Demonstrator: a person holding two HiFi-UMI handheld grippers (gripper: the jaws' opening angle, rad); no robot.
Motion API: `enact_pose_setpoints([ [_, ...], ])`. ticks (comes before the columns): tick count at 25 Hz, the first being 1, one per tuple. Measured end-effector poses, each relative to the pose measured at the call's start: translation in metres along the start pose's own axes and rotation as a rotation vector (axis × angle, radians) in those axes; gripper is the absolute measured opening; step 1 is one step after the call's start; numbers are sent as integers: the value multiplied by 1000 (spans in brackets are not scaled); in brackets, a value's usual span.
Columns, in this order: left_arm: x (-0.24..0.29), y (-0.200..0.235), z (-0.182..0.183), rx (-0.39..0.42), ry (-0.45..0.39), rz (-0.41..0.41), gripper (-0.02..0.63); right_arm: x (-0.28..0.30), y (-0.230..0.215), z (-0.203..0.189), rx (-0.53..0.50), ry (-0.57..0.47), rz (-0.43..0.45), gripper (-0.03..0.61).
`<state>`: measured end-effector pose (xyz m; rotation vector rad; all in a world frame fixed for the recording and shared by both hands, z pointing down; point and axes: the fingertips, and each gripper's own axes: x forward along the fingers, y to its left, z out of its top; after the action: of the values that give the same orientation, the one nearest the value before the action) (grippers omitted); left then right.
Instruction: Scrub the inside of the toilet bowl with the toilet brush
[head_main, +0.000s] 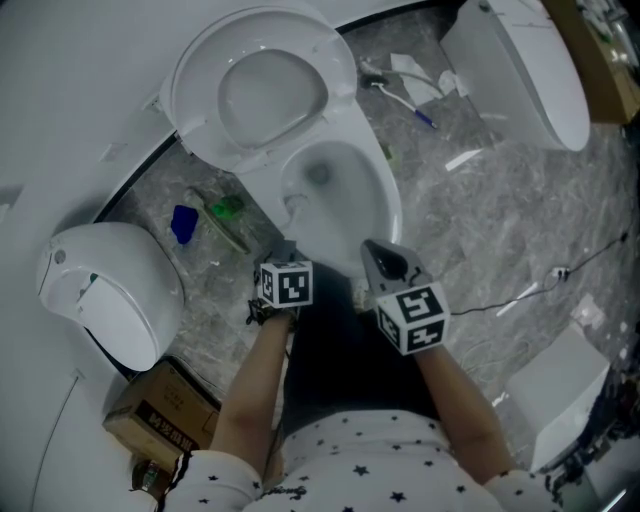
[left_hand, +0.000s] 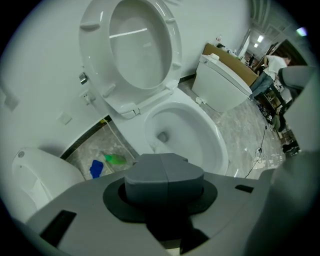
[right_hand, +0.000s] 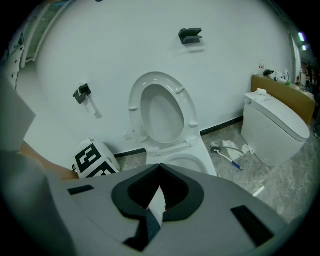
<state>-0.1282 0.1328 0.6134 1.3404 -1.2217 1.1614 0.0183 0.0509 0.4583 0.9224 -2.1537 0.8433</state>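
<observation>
The white toilet bowl (head_main: 335, 190) stands with its seat and lid (head_main: 262, 92) raised against the wall. A toilet brush (head_main: 405, 98) with a blue-tipped handle lies on the floor to the right of the bowl, beside crumpled paper; the right gripper view shows the toilet brush (right_hand: 227, 156) too. My left gripper (head_main: 285, 252) hovers over the bowl's near rim, shut and empty. Beside it my right gripper (head_main: 385, 262) is shut as well, holding nothing. In the left gripper view the bowl (left_hand: 172, 132) lies just beyond the left gripper (left_hand: 165, 165).
A second toilet (head_main: 520, 60) stands at the far right. Another white toilet body (head_main: 105, 290) lies at the left, with a cardboard box (head_main: 160, 410) near it. A green bottle (head_main: 228, 208) and a blue item (head_main: 183, 222) lie by the bowl's left. A cable (head_main: 520, 290) crosses the floor.
</observation>
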Motion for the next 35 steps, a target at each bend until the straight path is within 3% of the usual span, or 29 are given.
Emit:
enact_pose_setpoints([
  [18, -2, -29, -19, 139, 46, -28, 154, -9, -7, -4, 7, -3, -9, 0],
  [35, 2, -65, -31, 270, 94, -105, 155, -14, -18, -13, 38, -9, -37, 0],
])
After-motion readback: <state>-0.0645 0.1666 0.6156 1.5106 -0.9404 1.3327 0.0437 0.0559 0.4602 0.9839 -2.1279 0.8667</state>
